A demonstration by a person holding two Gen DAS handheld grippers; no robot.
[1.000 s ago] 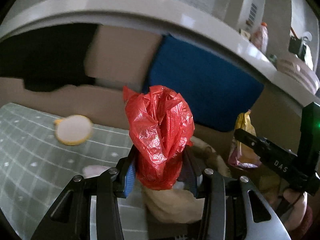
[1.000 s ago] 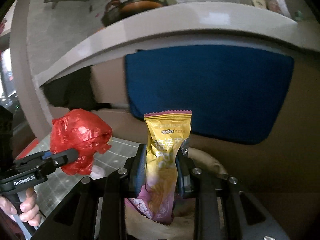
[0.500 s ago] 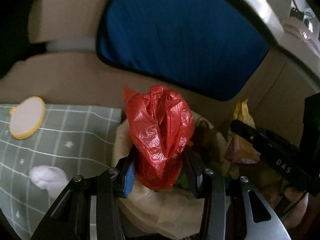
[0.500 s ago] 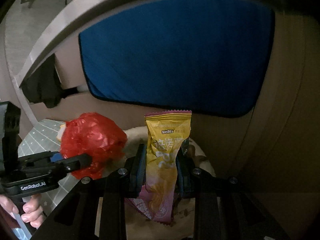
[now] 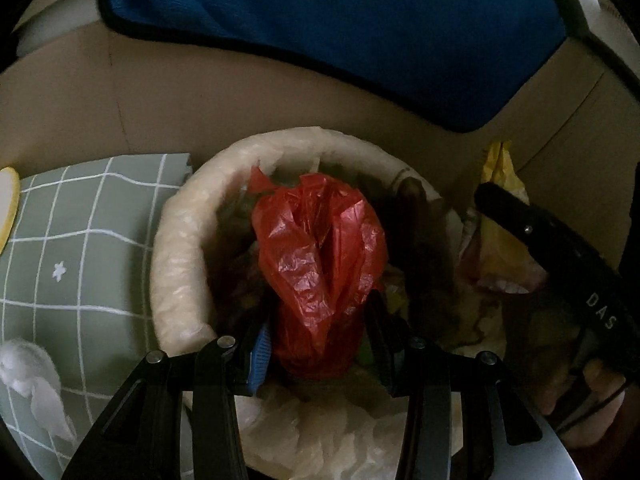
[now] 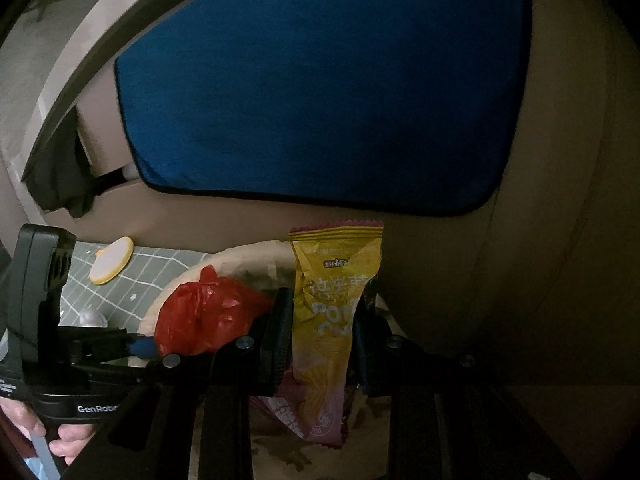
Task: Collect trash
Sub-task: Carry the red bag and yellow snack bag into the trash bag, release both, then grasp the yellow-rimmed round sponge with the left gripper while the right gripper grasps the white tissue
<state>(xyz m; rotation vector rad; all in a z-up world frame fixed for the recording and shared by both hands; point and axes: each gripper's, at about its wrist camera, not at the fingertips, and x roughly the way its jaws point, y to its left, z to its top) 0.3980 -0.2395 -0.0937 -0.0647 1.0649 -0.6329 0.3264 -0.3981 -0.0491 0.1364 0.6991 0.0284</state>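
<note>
Red crinkled plastic, a bunched bag point(image 5: 320, 268), sits pinched between the fingers of the left gripper point(image 5: 316, 340), held right over the mouth of the waste bin point(image 5: 176, 240). The right gripper point(image 6: 320, 336) is clamped on a yellow snack wrapper point(image 6: 332, 304), which stands upright above the right side of the same bin; its lower end hangs down towards the liner.

By my judgement the task is at the dropping stage for both pieces: each is carried to the bin and neither is let go yet. Still lying on the green checked cloth point(image 5: 80, 248) to the left are a white wad of tissue point(image 5: 32, 372) near the camera and a round yellow-rimmed disc point(image 6: 112, 260) farther off; these look like what is left to collect, along with a small shiny ball point(image 6: 93, 317) beside the bin.

The bin is lined with a pale, rolled-over plastic bag and already holds mixed rubbish; in the dim light I cannot tell the items apart.
</note>
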